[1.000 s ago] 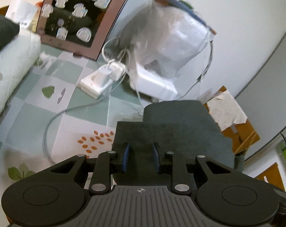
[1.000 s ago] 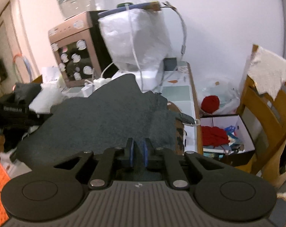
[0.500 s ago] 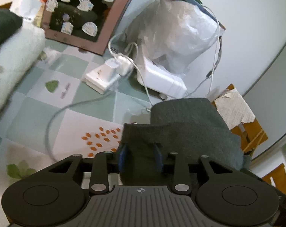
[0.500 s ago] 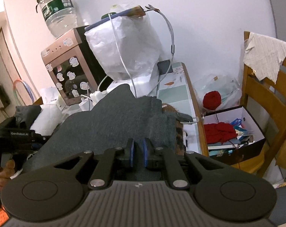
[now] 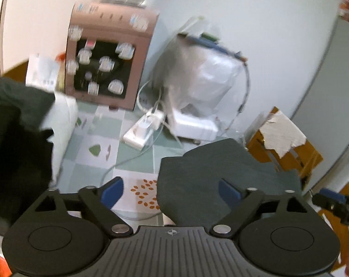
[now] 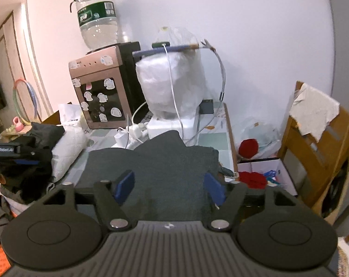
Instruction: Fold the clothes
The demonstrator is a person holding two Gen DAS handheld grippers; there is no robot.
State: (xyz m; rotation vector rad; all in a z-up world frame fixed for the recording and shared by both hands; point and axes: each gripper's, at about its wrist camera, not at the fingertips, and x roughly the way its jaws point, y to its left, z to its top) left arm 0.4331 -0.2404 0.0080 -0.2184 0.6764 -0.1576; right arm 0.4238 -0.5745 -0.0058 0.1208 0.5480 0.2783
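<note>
Fisheye blur softens the left wrist view. The left gripper (image 5: 171,190) stands with its jaws spread wide and nothing between them; its blue pads (image 5: 112,191) are well apart. The folded dark grey garment (image 5: 220,175) lies on the checked tablecloth (image 5: 93,175) ahead of the tongs, toward the right-hand finger, whose pad shows against the cloth; whether it touches cannot be told. Ahead of the left-hand finger the tablecloth is bare, with an orange leaf print. Further ahead sit a white power strip (image 5: 143,128), a pink-fronted water dispenser (image 5: 107,62) covered in stickers, and a white plastic-wrapped appliance (image 5: 204,87). To the left of the tongs lie a white padded bundle (image 5: 63,115) and dark clothing (image 5: 15,143). To the right stands a wooden chair (image 5: 287,152).

In the right wrist view, the right gripper (image 6: 169,187) is likewise opened wide and grips nothing. The dark grey garment (image 6: 160,168) lies flat directly ahead of and between its fingers, spreading across the table to the right edge. Beyond it stand the water dispenser (image 6: 100,87) with a water bottle (image 6: 97,20) on top, and the wrapped appliance (image 6: 172,85). At far left the left gripper (image 6: 10,153) shows side-on. To the right, below the table edge, a white box (image 6: 264,173) holds red yarn.
</note>
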